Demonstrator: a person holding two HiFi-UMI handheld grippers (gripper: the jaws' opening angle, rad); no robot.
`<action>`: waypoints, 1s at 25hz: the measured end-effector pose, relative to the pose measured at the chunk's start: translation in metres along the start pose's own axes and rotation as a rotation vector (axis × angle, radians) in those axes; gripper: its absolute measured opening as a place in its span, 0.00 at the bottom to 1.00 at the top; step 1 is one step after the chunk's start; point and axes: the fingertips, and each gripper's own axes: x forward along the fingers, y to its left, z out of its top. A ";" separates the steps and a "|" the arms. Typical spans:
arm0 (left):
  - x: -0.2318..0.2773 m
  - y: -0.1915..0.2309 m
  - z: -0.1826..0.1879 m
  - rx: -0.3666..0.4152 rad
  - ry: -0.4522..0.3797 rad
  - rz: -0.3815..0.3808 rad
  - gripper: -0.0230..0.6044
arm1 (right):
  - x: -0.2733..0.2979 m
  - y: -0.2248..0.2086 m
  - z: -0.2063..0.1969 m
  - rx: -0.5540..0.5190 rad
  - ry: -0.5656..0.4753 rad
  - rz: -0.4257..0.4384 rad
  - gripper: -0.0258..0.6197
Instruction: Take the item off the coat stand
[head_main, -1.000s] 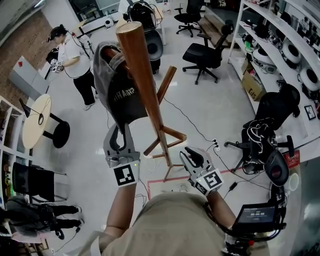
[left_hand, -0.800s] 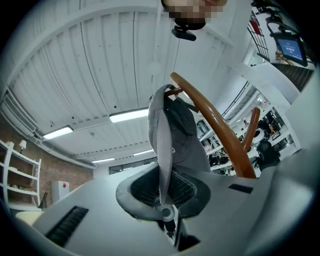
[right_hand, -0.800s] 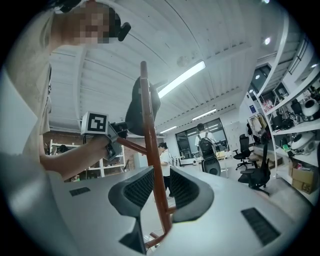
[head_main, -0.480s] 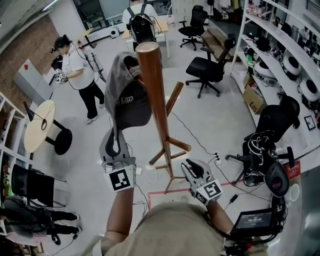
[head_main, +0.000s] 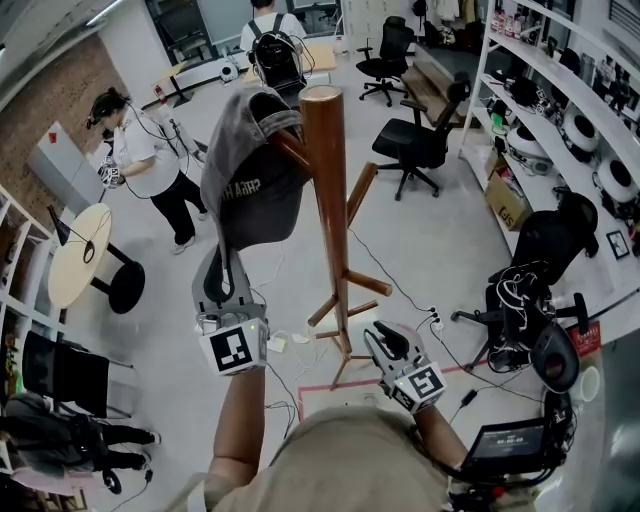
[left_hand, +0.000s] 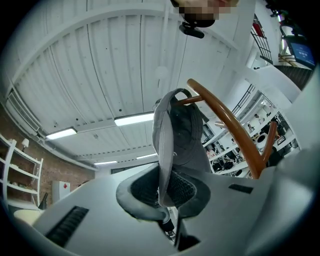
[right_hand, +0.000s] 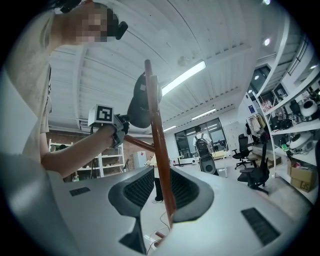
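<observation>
The grey cap (head_main: 250, 180) hangs in the upper middle of the head view, its crown hooked over a slanting peg (head_main: 285, 150) near the top of the wooden coat stand (head_main: 325, 200), and its brim drops straight down from there. My left gripper (head_main: 224, 268) reaches up from below and is clenched on that brim: in the left gripper view the grey cloth of the cap (left_hand: 182, 135) runs down the middle of the frame and ends squeezed between the two dark ribbed pads (left_hand: 187, 192), which stand almost together on it, while the stand's post (left_hand: 235, 130) curves off to the right behind. My right gripper (head_main: 385, 335) sits low, right of centre in the head view, near the foot of the stand, with its jaws apart and nothing in them. In the right gripper view the post (right_hand: 160, 165) shows through the gap between the pads, but I cannot tell that either pad touches it. Farther out, a person in a white shirt (head_main: 150, 150) stands at the upper left, a round table (head_main: 75, 245) is at the left edge, a black office chair (head_main: 420, 135) stands at the upper right, and shelves (head_main: 570, 90) run along the right side.
</observation>
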 end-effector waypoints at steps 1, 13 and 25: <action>0.000 0.002 -0.001 0.002 0.000 -0.003 0.09 | 0.000 0.002 0.000 -0.001 -0.001 0.000 0.20; 0.009 0.033 -0.018 -0.022 0.043 -0.013 0.09 | 0.001 0.018 -0.001 -0.011 0.008 -0.016 0.20; 0.001 0.036 -0.024 -0.045 0.036 -0.026 0.09 | 0.004 0.025 0.003 -0.033 0.006 -0.002 0.20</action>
